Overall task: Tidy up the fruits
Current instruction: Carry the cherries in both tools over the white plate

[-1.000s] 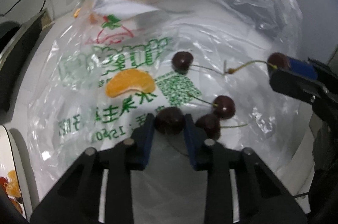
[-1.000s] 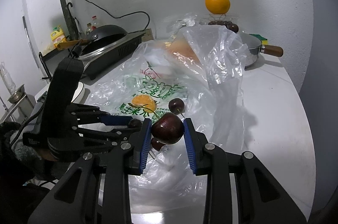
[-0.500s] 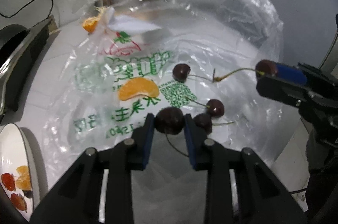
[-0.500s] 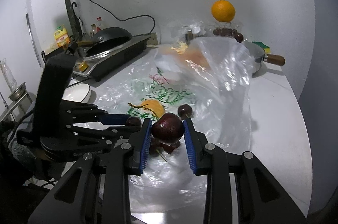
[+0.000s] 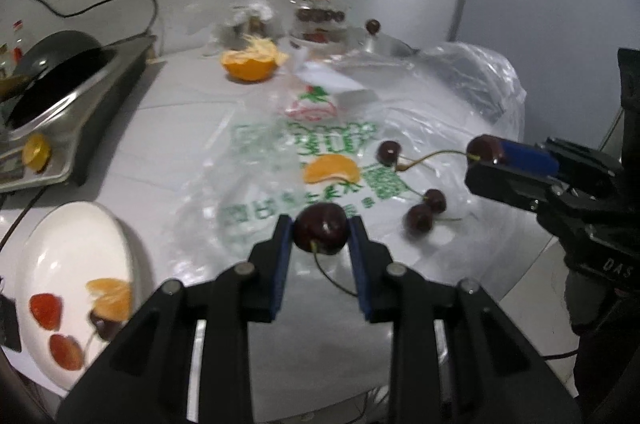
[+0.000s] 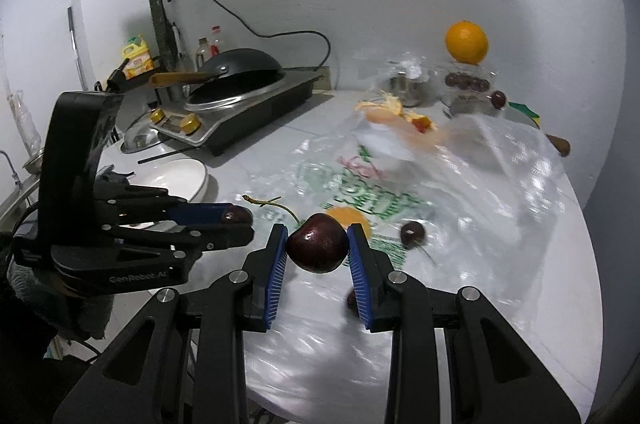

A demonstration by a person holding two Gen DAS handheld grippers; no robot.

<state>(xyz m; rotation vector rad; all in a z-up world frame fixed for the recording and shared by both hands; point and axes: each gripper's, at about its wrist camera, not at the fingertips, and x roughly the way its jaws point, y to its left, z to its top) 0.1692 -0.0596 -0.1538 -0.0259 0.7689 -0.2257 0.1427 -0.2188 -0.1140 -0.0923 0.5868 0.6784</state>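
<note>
Cherries are the business just now: one dark cherry (image 5: 321, 230) sits pinched between the blue pads of the left gripper (image 5: 320, 236), its stem trailing down, and a second cherry (image 6: 317, 242) is clamped the same way in the right gripper (image 6: 318, 244). Both claws are closed down to the width of the fruit and hold nothing else, each carried clear of the printed plastic bag (image 5: 304, 151) spread over the middle of the counter. Three loose cherries (image 5: 419, 218) lie on the bag towards its right side, near a mandarin segment (image 5: 331, 169). The step in hand looks like the carry after picking. Judging by the white plate (image 5: 76, 236) at the counter's near left edge, which already bears strawberry pieces, a mandarin segment and a cherry, the next move would be to bring both fruits over its bare part, lower them and ease the jaws apart gently so they do not roll.
</note>
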